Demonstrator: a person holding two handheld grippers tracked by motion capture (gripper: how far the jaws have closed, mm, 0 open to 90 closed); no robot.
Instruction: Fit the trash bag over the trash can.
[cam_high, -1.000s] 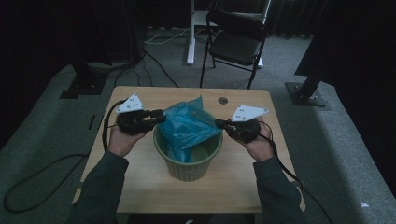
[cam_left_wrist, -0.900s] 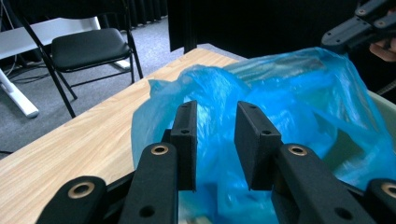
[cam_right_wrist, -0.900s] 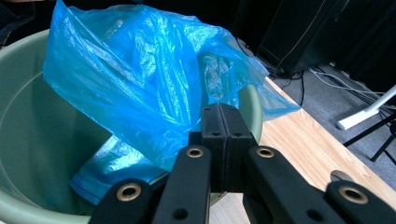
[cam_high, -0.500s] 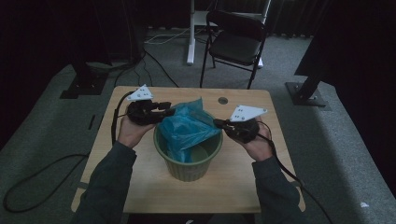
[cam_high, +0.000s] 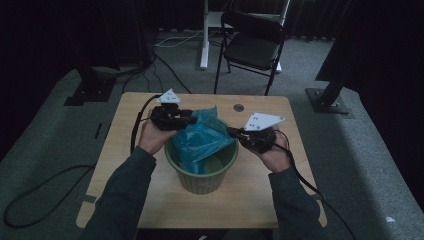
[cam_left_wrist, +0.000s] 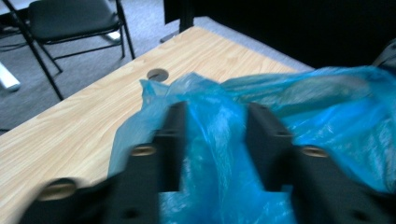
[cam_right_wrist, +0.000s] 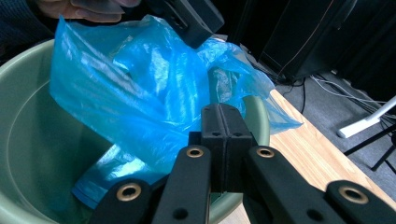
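Note:
A blue plastic bag (cam_high: 202, 140) stands bunched up in a green bin (cam_high: 200, 177) on the wooden table (cam_high: 250, 195). My left gripper (cam_high: 192, 120) is at the bin's far left rim. In the left gripper view its jaws (cam_left_wrist: 215, 109) stand apart with a fold of the bag (cam_left_wrist: 327, 107) between them; they have just been closing. My right gripper (cam_high: 232, 132) is at the right rim. In the right gripper view its jaws (cam_right_wrist: 225, 112) are shut, with the bag's (cam_right_wrist: 140, 88) film caught at the tips above the bin (cam_right_wrist: 32, 140).
A black folding chair (cam_high: 252, 47) stands beyond the table's far edge. A round cable hole (cam_high: 239, 107) lies in the tabletop behind the bin. Cables trail over the grey carpet at the left and from each gripper.
My left hand has moved away from me and a little right, along the bin's far left rim toward the bag's top. The right hand has stayed put.

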